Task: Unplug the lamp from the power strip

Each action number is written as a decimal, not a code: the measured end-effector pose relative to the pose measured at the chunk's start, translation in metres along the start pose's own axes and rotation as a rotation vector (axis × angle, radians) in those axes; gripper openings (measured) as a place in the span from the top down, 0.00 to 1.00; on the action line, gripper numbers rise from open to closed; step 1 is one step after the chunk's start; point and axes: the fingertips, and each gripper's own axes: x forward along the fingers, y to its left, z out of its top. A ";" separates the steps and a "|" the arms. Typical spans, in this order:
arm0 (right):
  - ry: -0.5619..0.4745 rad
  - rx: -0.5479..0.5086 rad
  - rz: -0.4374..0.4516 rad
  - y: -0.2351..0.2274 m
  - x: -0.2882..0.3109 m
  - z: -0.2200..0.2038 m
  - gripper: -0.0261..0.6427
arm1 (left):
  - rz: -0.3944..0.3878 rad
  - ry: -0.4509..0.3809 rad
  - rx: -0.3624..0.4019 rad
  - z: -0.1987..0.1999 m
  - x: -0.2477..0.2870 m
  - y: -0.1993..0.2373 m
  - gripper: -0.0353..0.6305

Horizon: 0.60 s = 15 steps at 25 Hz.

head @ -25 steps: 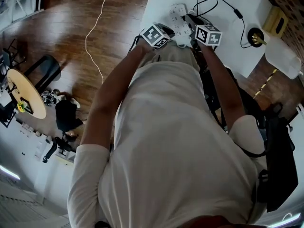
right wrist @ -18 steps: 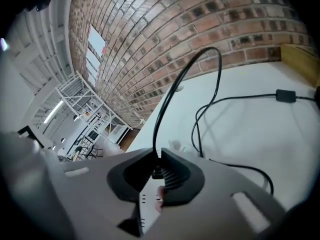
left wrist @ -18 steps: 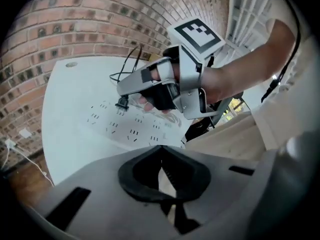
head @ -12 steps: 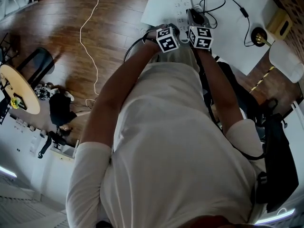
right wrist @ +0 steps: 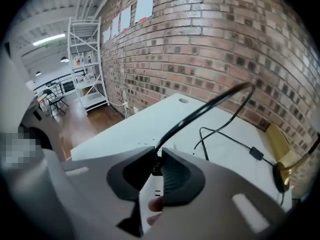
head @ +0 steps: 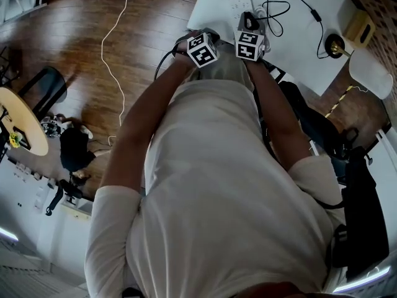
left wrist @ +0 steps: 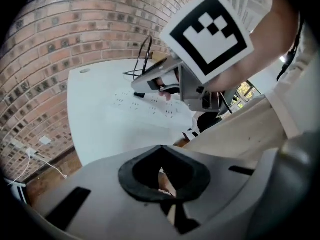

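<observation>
The white power strip [head: 239,6] lies on the white table [head: 298,48]; the left gripper view shows the power strip [left wrist: 145,105] flat on the tabletop. My right gripper [head: 249,42] is shut on the lamp's black plug [right wrist: 156,170], just over the strip's near end. I cannot tell whether the prongs are out. The black cord [right wrist: 210,109] arcs up from the jaws and loops across to the brass lamp base [head: 335,46]. My left gripper [head: 203,48] hangs at the table's near edge beside the right one. Its jaws [left wrist: 161,171] are shut with nothing between them.
The lamp's white shade [head: 371,73] overhangs the table's right side, with a yellow box [head: 360,23] behind the base. A thin white cable [head: 115,48] trails over the wooden floor on the left. A black bag [head: 366,216] sits to my right. A brick wall backs the table.
My left gripper has drawn back from the strip's near end to the table edge, ending close beside the right one. The right gripper has kept hold of the plug.
</observation>
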 end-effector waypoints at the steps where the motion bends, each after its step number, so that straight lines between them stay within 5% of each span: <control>1: 0.006 0.053 0.008 -0.004 0.002 -0.002 0.90 | 0.009 -0.009 -0.004 -0.003 -0.006 0.002 0.94; 4: 0.014 0.196 0.072 -0.013 0.002 -0.010 0.89 | 0.034 -0.039 -0.004 -0.013 -0.029 0.005 0.94; 6: 0.032 0.079 0.079 -0.005 0.005 -0.013 0.90 | 0.053 -0.059 -0.002 -0.021 -0.041 0.009 0.94; 8: 0.077 0.127 0.066 -0.005 0.014 -0.012 0.89 | 0.077 -0.074 -0.013 -0.033 -0.052 0.017 0.94; 10: 0.108 0.050 0.041 0.000 0.018 -0.011 0.90 | 0.091 -0.086 -0.039 -0.047 -0.062 0.020 0.94; 15: 0.101 0.005 0.119 0.002 0.018 -0.012 0.89 | 0.095 -0.087 -0.054 -0.077 -0.080 0.016 0.94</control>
